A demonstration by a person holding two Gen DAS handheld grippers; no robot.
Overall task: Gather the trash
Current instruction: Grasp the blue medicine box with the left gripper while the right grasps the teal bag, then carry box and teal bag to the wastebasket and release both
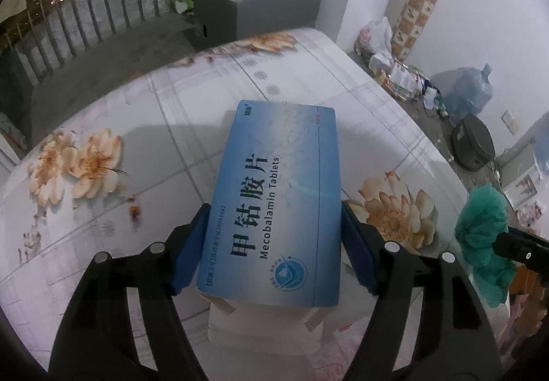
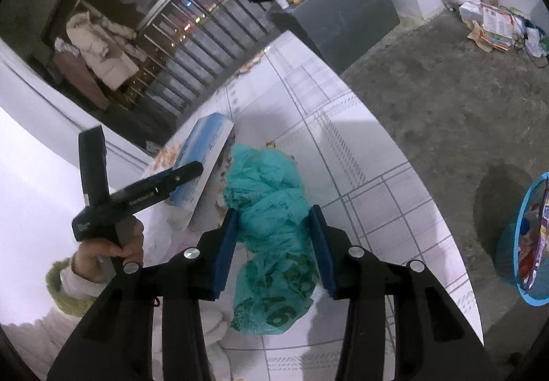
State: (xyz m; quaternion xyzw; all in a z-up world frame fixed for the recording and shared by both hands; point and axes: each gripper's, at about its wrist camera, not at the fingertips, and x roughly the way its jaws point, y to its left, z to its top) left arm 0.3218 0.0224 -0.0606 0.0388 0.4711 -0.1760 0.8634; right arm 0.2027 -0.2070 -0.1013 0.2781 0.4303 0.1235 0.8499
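Note:
A blue medicine box (image 1: pixel 274 175), printed "Mecobalamin Tablets", sits between the blue pads of my left gripper (image 1: pixel 274 206), and both pads touch its long sides. Its near end flap hangs open over a white carton. In the right wrist view the same box (image 2: pixel 202 147) tilts up off the floral table (image 2: pixel 343 141). My right gripper (image 2: pixel 274 209) is shut on a crumpled teal plastic bag (image 2: pixel 271 195), which bulges out in front of and behind the pads. From the left wrist view the bag (image 1: pixel 480 237) hangs at the table's right edge.
A blue basket (image 2: pixel 525 243) holding colourful wrappers stands on the concrete floor to the right of the table. Behind the table are a grey cabinet (image 1: pixel 260 10) crowded with bottles and a metal railing (image 1: pixel 85 14). Bags, papers and a water jug (image 1: pixel 473 93) lie by the wall.

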